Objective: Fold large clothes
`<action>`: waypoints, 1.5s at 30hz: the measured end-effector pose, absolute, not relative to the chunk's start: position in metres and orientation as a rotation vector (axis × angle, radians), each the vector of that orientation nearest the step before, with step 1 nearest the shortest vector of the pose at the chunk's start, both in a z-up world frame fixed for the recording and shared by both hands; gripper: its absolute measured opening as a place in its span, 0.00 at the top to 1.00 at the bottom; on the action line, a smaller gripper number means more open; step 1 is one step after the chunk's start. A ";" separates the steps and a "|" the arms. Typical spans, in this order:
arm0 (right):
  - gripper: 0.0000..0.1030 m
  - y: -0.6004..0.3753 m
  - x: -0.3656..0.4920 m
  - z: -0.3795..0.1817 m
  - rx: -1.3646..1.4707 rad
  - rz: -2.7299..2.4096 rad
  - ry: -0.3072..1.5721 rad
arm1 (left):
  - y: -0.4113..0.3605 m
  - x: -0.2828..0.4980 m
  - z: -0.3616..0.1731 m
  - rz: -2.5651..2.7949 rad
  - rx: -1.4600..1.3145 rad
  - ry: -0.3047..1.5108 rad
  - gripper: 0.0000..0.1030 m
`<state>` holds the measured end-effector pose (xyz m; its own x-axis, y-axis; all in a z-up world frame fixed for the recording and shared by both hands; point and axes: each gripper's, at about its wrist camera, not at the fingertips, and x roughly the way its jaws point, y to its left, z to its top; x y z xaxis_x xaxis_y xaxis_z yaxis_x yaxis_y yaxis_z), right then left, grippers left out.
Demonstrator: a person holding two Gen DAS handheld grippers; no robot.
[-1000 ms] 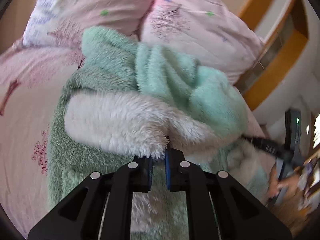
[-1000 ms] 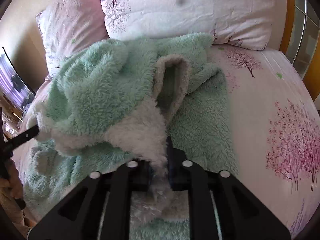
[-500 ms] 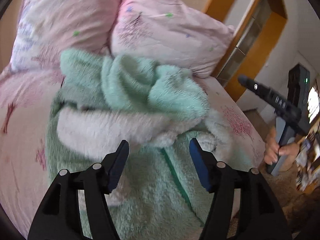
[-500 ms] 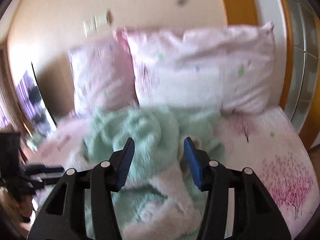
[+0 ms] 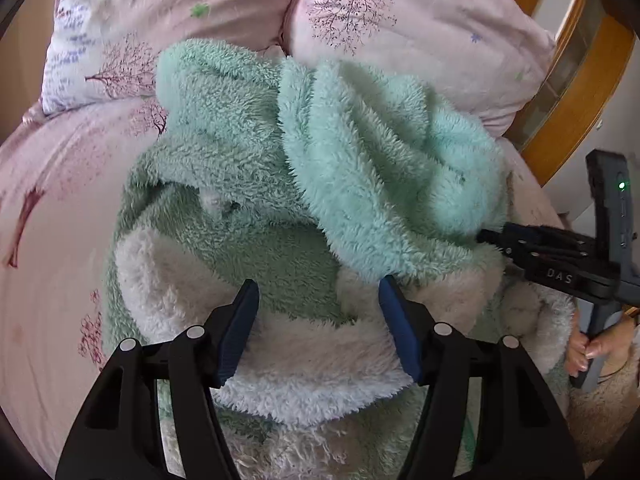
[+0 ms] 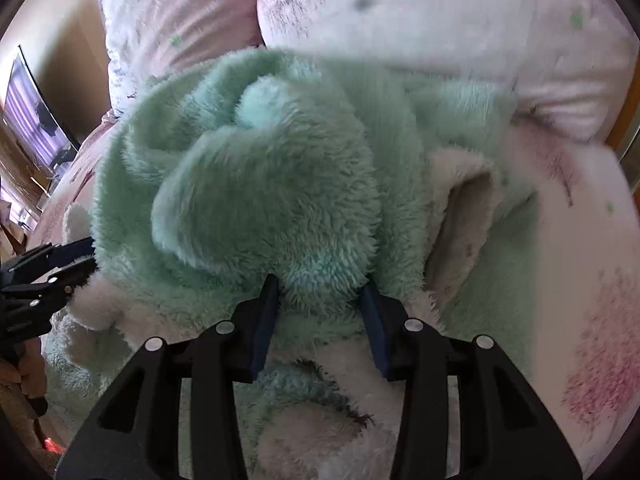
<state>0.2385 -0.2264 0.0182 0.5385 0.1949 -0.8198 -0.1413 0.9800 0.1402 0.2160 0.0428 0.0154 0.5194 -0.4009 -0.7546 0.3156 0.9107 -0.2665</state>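
A large fluffy mint-green garment point(image 5: 320, 152) with white fleece lining point(image 5: 312, 364) lies bunched on the bed; it also fills the right wrist view point(image 6: 264, 184). My left gripper point(image 5: 318, 300) is open, its blue pads either side of a white-lined fold, holding nothing. My right gripper point(image 6: 320, 292) is open around a green lump of the garment. The right gripper also shows at the right edge of the left wrist view point(image 5: 492, 236), against the garment's side. The left gripper shows at the left edge of the right wrist view point(image 6: 76, 258).
Two pink floral pillows point(image 5: 400, 12) stand behind the garment at the head of the bed. The pink floral sheet point(image 5: 48, 216) spreads to the left and, in the right wrist view, to the right point(image 6: 580, 280). A wooden frame point(image 5: 576, 100) stands at the right. A screen point(image 6: 32, 120) is at far left.
Both grippers were shut on the white-lined edge a second ago, then opened and let it go. Both have since moved back down close to the garment.
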 end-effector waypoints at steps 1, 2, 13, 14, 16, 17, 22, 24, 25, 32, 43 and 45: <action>0.50 -0.230 0.233 0.025 0.080 0.222 0.975 | 0.047 0.212 0.020 -0.439 -0.109 0.918 0.38; 0.43 -0.238 0.222 0.035 0.123 0.259 0.954 | 0.053 0.205 0.026 -0.454 -0.114 0.900 0.38; 0.10 -0.360 0.067 0.044 0.368 0.287 0.920 | 0.162 0.096 0.025 -0.416 -0.121 0.911 0.28; 0.10 -0.373 0.048 0.035 0.391 0.255 0.931 | 0.171 0.086 0.020 -0.409 -0.139 0.926 0.28; 0.10 -0.387 0.028 0.022 0.445 0.236 0.949 | 0.185 0.070 0.012 -0.406 -0.174 0.942 0.28; 0.10 -0.394 0.020 0.015 0.477 0.236 0.953 | 0.190 0.064 0.009 -0.403 -0.188 0.950 0.28; 0.19 -0.407 0.002 -0.006 0.541 0.223 0.983 | 0.205 0.046 -0.009 -0.414 -0.286 0.977 0.30; 0.21 -0.407 0.000 -0.013 0.560 0.237 0.990 | 0.204 0.043 -0.014 -0.432 -0.309 0.983 0.31; 0.22 -0.407 -0.002 -0.018 0.563 0.238 0.998 | 0.203 0.042 -0.017 -0.448 -0.326 0.990 0.33; 0.33 -0.402 0.000 -0.031 0.621 0.335 1.002 | 0.198 0.022 -0.025 -0.506 -0.408 0.959 0.35; 0.78 -0.381 -0.003 -0.034 0.673 0.457 1.022 | 0.180 0.006 -0.037 -0.563 -0.494 1.010 0.70; 0.82 -0.375 -0.005 -0.022 0.644 0.459 0.982 | 0.174 0.006 -0.031 -0.540 -0.435 1.002 0.83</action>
<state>-0.0048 -0.3753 -0.0223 0.4861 0.6231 -0.6127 -0.0696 0.7265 0.6836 0.0055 0.1738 -0.0308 0.4282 -0.6082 -0.6684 0.2234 0.7879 -0.5738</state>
